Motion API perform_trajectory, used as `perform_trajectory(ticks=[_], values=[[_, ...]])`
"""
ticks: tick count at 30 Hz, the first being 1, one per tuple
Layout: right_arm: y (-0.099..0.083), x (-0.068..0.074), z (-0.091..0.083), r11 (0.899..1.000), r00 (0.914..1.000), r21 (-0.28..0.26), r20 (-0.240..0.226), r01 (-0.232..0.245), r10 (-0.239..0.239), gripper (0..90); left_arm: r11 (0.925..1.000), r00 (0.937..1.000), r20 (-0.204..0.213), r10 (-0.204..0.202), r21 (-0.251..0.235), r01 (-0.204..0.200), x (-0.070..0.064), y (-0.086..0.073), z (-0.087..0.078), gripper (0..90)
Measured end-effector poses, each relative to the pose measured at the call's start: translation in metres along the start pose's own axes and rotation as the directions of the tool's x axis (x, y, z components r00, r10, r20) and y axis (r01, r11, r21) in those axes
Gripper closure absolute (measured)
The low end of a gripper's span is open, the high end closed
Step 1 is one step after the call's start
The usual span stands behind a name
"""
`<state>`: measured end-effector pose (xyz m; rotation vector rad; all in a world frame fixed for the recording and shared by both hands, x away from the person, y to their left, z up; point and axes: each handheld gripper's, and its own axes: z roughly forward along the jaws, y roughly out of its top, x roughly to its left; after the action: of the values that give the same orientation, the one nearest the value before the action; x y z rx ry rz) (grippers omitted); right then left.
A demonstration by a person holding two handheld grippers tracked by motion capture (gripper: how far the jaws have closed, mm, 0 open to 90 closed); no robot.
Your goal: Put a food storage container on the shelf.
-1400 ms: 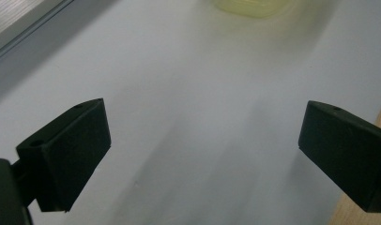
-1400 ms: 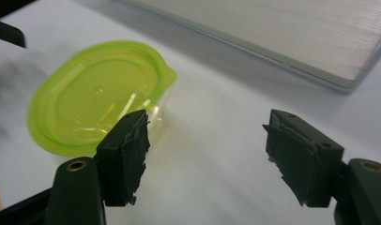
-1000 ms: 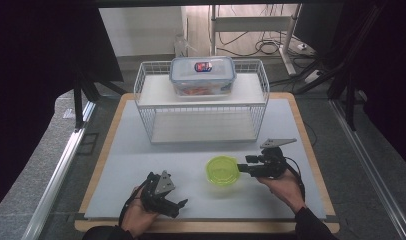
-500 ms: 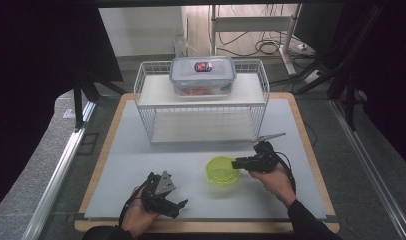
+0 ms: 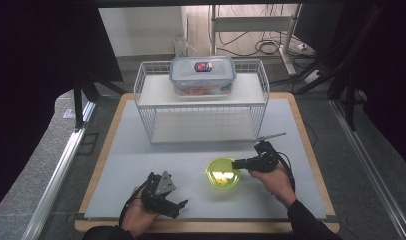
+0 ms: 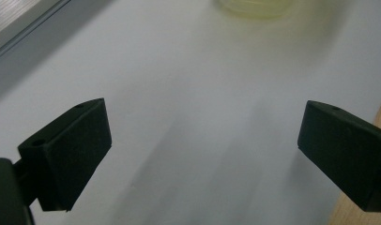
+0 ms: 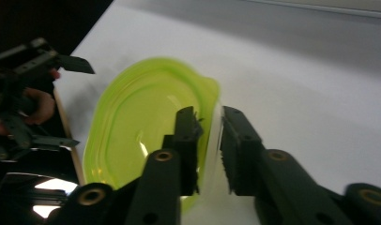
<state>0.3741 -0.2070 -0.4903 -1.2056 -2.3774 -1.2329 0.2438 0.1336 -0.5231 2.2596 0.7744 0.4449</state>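
Right now the right gripper (image 7: 209, 145) pinches the green bowl's (image 5: 222, 172) right rim, one jaw inside, one outside. Left gripper (image 5: 166, 196) rests near-left w/ jaws wide apart.

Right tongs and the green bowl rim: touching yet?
Touching. In the right gripper view the right tongs straddle the rim of the green bowl, one jaw inside and one outside, closed on the wall with no gap showing.

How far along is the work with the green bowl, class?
Done: the right gripper has its jaws either side of the green bowl's rim. In hand: the grasp; the bowl sits on the white mat, seemingly unlifted. Left: moving it, perhaps to the wire rack. The left gripper rests open.
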Motion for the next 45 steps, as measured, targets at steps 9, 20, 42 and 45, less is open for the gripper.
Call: perform_trajectory(ticks=[9, 20, 42, 45], values=[[0.0013, 0.0062, -0.0014, 1.000, 0.9993, 0.002, -0.030, -0.020, 0.020, 81.4, 1.0000, 1.0000, -0.001, 0.006, 0.000, -0.006, -0.0007, 0.0004, -0.0002, 3.0], [0.0032, 0.0058, -0.0057, 0.998, 0.9963, -0.039, -0.071, -0.053, 0.050, 82.2, 1.0000, 1.0000, -0.002, 0.010, 0.000, -0.010, -0.0011, 0.0005, -0.0003, 2.9], [-0.0046, -0.0005, -0.0037, 0.994, 0.9935, -0.024, 0.033, -0.108, 0.109, 75.4, 0.9999, 0.9999, 0.002, 0.014, 0.001, -0.015, -0.0022, 0.0008, 0.0004, 3.0], [-0.0041, 0.0005, -0.0037, 0.994, 0.9940, -0.022, 0.001, -0.109, 0.109, 80.7, 0.9998, 0.9998, 0.002, 0.018, 0.002, -0.018, -0.0027, 0.0009, 0.0006, 3.0]])
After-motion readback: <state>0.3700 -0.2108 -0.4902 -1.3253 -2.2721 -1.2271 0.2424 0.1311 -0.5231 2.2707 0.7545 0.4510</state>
